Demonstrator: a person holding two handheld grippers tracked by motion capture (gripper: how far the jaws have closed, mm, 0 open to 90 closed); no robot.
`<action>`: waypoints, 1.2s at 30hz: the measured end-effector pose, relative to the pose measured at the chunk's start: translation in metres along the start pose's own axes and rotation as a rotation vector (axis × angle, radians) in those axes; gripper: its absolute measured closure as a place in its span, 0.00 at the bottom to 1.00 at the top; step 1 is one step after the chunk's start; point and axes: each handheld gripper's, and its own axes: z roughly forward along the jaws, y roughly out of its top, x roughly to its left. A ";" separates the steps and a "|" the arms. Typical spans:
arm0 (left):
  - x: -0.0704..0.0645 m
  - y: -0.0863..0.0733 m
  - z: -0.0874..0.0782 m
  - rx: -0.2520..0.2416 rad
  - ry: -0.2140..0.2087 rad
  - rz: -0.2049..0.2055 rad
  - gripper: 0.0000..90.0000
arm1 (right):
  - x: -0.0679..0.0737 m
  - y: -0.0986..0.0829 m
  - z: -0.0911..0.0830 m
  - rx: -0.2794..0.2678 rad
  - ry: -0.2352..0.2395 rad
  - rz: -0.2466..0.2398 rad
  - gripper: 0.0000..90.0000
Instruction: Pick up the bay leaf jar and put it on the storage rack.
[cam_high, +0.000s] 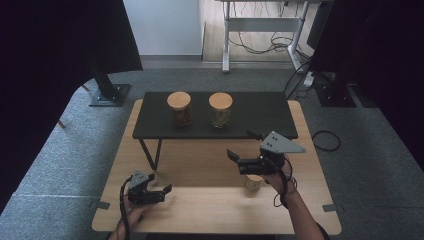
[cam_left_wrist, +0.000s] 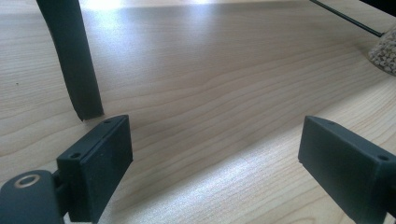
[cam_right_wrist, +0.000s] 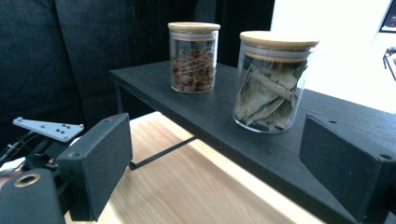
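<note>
Beyond right tool (cam_right_wrist: 215, 163), leaf jar (cam_right_wrist: 273, 81) on shelf (cam_right_wrist: 196, 107).

Black right claw (cam_high: 241, 146) carries a grey three-cornered plate (cam_high: 280, 142).

— What do we have around the wooden table (cam_high: 210, 212)?
— Grey carpet (cam_high: 200, 80) on every side, and we see dark curtains (cam_high: 50, 75) hanging at the left and right.
— And behind?
— We can make out a white desk frame (cam_high: 260, 22) with loose cables (cam_high: 260, 46) tangled under it, just beside a white wall panel (cam_high: 162, 27).
— Anything on the carpet?
— We count two black stand bases (cam_high: 110, 95), one on each side, and a cable loop (cam_high: 326, 140) lying at the right.
</note>
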 end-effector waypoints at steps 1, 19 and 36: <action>0.000 0.000 0.000 0.001 0.001 0.002 0.10 | 0.001 -0.003 -0.003 -0.007 0.006 0.001 0.10; -0.002 0.000 0.000 0.011 0.009 0.014 0.10 | 0.019 -0.082 -0.042 -0.010 -0.031 0.033 0.10; -0.004 -0.001 0.000 0.018 0.014 0.021 0.10 | 0.024 -0.136 -0.056 0.109 -0.055 0.063 0.10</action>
